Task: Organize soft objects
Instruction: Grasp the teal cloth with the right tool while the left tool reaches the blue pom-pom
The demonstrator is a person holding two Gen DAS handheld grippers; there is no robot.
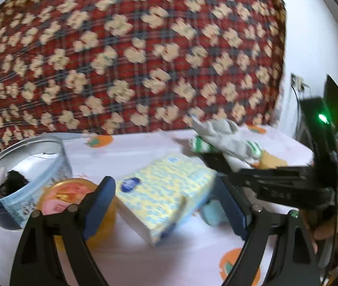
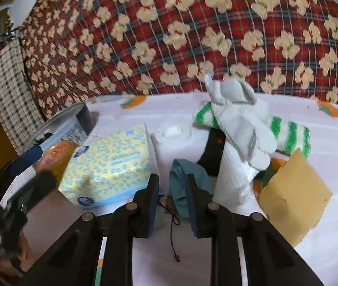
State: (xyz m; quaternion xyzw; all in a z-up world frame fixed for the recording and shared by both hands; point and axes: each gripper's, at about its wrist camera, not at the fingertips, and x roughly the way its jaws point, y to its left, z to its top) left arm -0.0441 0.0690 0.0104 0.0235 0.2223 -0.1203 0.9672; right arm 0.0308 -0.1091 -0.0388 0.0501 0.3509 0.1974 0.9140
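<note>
A yellow-and-blue tissue pack point(image 1: 166, 190) lies on the white cloth with orange prints. My left gripper point(image 1: 169, 205) is open, its blue pads on either side of the pack. The pack also shows in the right wrist view point(image 2: 111, 166). My right gripper point(image 2: 171, 205) is open, its pads astride a teal cloth point(image 2: 180, 181). Beyond it lie a grey glove point(image 2: 238, 119), a green-striped sock point(image 2: 288, 135), a white waffle cloth point(image 2: 233, 181), a black cloth point(image 2: 213, 152) and a yellow sponge point(image 2: 292, 195).
A round metal tin point(image 1: 23, 181) holding dark and white items stands at the left, an orange-lidded jar point(image 1: 73, 197) beside it. A white tape roll point(image 2: 173, 133) sits mid-table. A red patterned blanket point(image 1: 130, 54) rises behind. A thin cord point(image 2: 173, 233) lies near the front.
</note>
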